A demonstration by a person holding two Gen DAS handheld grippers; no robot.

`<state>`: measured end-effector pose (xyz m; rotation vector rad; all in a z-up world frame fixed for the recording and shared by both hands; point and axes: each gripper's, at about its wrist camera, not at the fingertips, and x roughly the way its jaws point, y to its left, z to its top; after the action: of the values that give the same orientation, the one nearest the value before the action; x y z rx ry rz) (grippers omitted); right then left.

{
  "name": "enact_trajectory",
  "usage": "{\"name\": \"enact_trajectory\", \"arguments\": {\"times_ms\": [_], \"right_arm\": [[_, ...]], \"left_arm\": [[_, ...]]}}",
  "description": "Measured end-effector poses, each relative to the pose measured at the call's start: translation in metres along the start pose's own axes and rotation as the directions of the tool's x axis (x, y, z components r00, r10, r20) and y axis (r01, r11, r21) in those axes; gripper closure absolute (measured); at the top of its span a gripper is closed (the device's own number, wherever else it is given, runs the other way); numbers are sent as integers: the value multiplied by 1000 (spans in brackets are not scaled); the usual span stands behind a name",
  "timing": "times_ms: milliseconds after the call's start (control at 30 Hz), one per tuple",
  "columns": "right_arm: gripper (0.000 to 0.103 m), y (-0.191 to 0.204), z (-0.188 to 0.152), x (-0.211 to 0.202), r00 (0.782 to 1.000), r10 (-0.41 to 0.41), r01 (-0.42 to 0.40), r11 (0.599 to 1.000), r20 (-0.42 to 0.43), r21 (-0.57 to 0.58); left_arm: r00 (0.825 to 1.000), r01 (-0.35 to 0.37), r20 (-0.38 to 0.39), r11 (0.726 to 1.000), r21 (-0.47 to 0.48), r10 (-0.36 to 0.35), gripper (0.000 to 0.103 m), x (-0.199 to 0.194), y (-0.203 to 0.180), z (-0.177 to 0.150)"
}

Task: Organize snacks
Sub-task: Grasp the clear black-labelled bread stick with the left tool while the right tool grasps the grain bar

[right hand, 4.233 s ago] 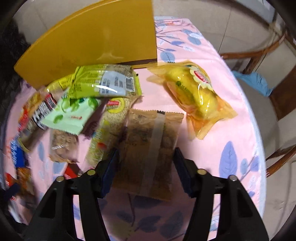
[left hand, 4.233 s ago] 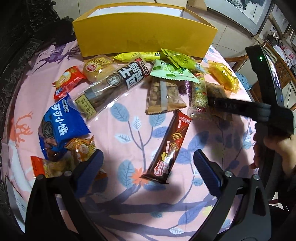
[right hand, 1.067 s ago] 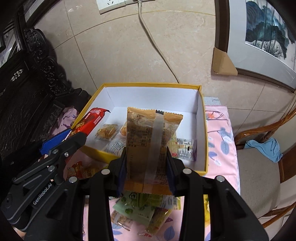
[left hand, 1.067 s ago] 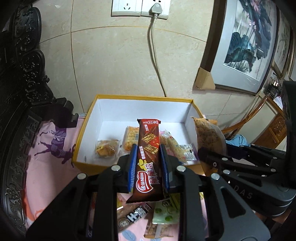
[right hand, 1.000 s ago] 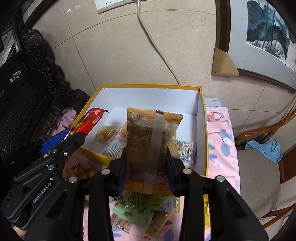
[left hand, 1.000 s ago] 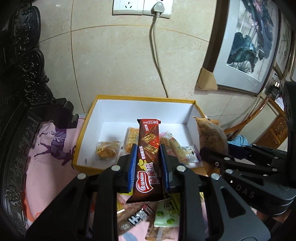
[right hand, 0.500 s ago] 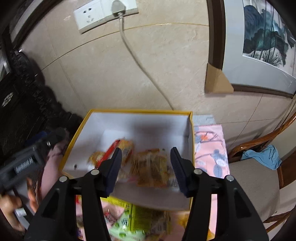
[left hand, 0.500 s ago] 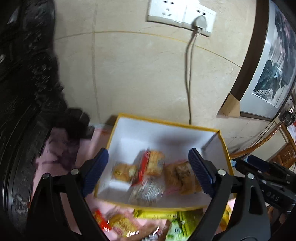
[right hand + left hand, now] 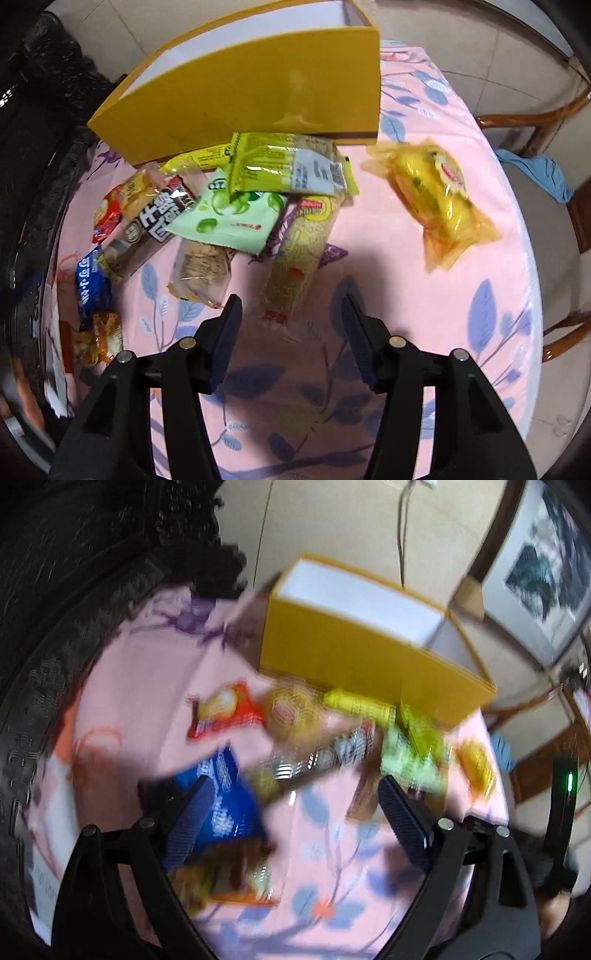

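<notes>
Snacks scattered on pink leaf-print cloth (image 9: 424,295), in front of yellow box (image 9: 258,92); box at far edge of table, white inside, contents hidden by near wall.

Left gripper (image 9: 291,812): jaws opening, wide apart, nothing between pads. Pointed down over left part of pile; view heavily blurred. Blue packet (image 9: 229,805) just behind left finger, orange packet (image 9: 229,878) below it.

Right gripper (image 9: 291,328): jaws apart, empty. Hovers over near end of long pale-yellow bar (image 9: 299,258), not touching.

Pile, right wrist view, left to right:
- red packet (image 9: 107,218) and small golden packet (image 9: 138,190), touching
- long clear-wrapped bar, black label (image 9: 147,229), lying diagonally
- blue packet at left edge, orange one near it
- light green pouch (image 9: 229,218), atop neighbours
- lime-green packet, white label (image 9: 284,166), touching box front
- brown cracker pack (image 9: 201,269), partly under pouch
- purple wrapper (image 9: 332,254), mostly hidden under bar

Yellow cake bag (image 9: 439,199): alone on right, well apart from pile.

Beyond table: blue cloth (image 9: 535,173) on wooden chair; framed picture (image 9: 539,565) on tiled wall.
</notes>
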<state>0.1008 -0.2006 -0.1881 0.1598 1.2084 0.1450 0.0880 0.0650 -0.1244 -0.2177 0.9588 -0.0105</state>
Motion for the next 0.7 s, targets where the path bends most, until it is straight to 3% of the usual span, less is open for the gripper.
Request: {"name": "enact_trajectory", "arguments": {"times_ms": [133,267,300,367,433,700], "right_arm": [[46,7,3,11,1000,-19,19,1000,10,19],[45,0,10,38,998,-56,58,997,-36,57],[45,3,11,37,997,-80,80,996,-5,45],[49,11,11,41,993,-119,119,993,3,-4],[74,15,8,41,987,-161,162,986,26,-44],[74,-1,-14,26,995,-96,94,994,-35,-51]], "left_arm": [[999,1,-39,1000,29,0,12,0,2,-18],[1000,3,-27,999,43,-2,12,-2,0,-15],[1000,-1,-25,999,50,2,12,-1,-1,-13],[1000,-8,-25,998,64,9,12,2,-3,-10],[1000,-13,-25,997,70,14,12,8,-4,-8],[999,-7,-37,991,133,12,12,45,-10,7]]}}
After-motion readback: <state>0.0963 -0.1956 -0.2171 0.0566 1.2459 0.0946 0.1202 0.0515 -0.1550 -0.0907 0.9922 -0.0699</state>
